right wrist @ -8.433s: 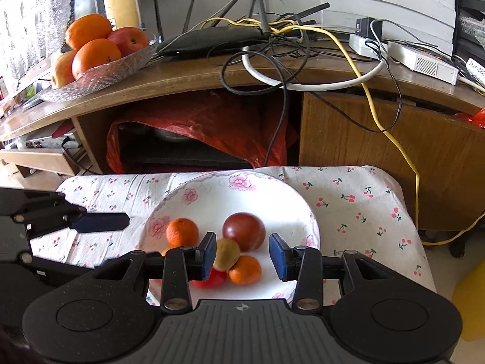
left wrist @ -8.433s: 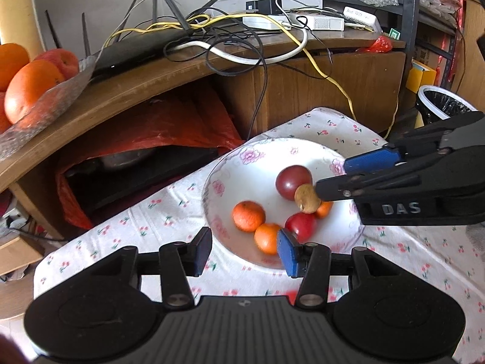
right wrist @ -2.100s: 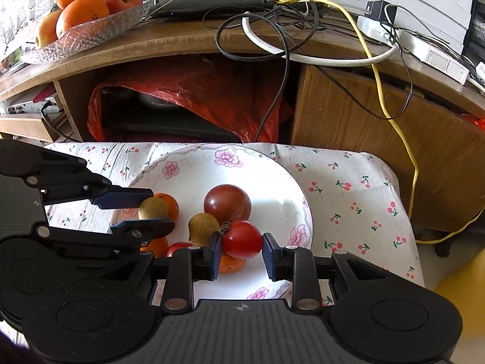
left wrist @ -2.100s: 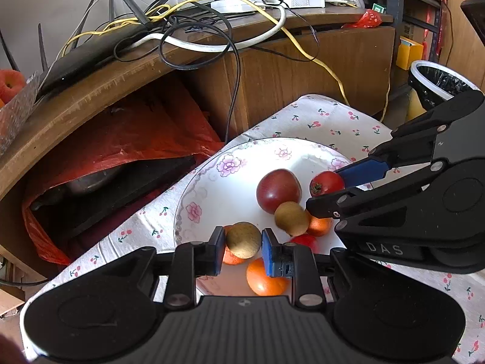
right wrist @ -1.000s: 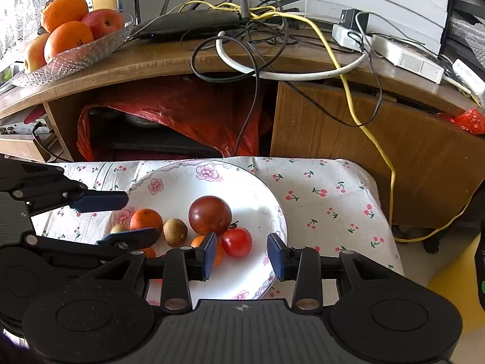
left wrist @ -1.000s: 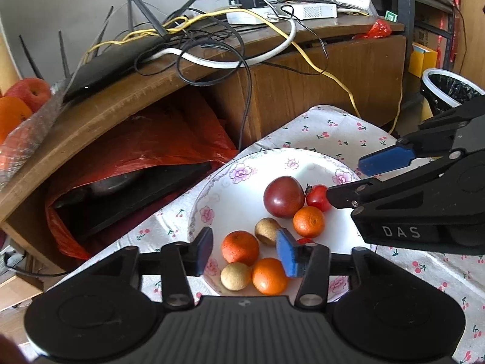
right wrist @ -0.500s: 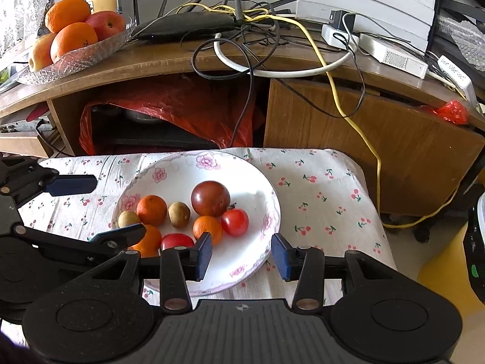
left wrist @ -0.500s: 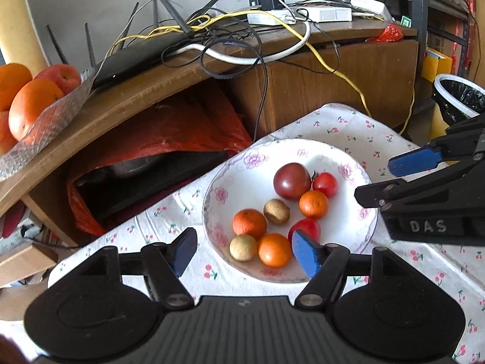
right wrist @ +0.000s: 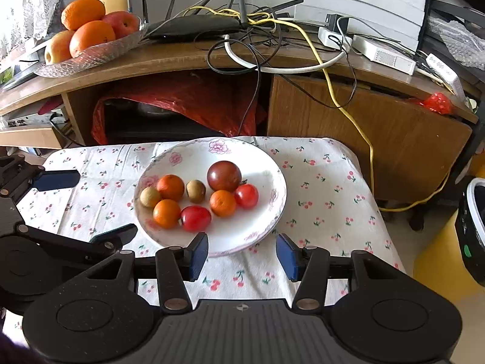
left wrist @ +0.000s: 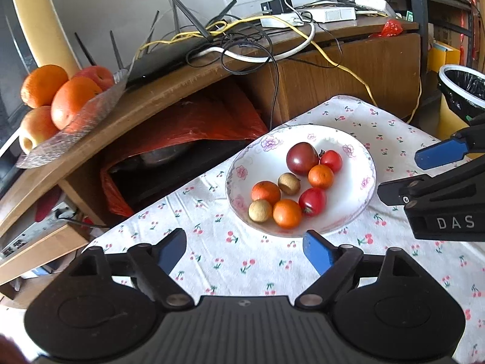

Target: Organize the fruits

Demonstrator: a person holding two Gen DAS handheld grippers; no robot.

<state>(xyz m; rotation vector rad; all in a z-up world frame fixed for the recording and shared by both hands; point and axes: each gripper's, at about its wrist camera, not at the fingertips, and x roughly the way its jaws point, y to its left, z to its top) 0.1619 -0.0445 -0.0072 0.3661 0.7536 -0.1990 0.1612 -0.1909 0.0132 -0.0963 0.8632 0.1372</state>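
Right wrist view looks down on a flowered plate (right wrist: 274, 179) sitting on a cherry-print cloth (right wrist: 318, 188), and all the loose fruit lies in it: a dark plum (right wrist: 224, 175) toward the back, two red tomatoes (right wrist: 246, 195), three small oranges (right wrist: 222, 202), and two brownish little fruits (right wrist: 195, 191), clustered and mostly touching. Behind the plate, up on the wooden desk (right wrist: 188, 56), a glass dish (right wrist: 91, 56) holds bigger oranges and apples, next to a router (right wrist: 194, 27) and a tangle of cables (right wrist: 272, 45). Under the desk sits a red bag (right wrist: 182, 97). A lined bin (left wrist: 463, 91) stands to the right of the plate. The left gripper (left wrist: 244, 250) and the right gripper (right wrist: 242, 256) both hang at the near side of the plate, fingers spread apart and grasping nothing.
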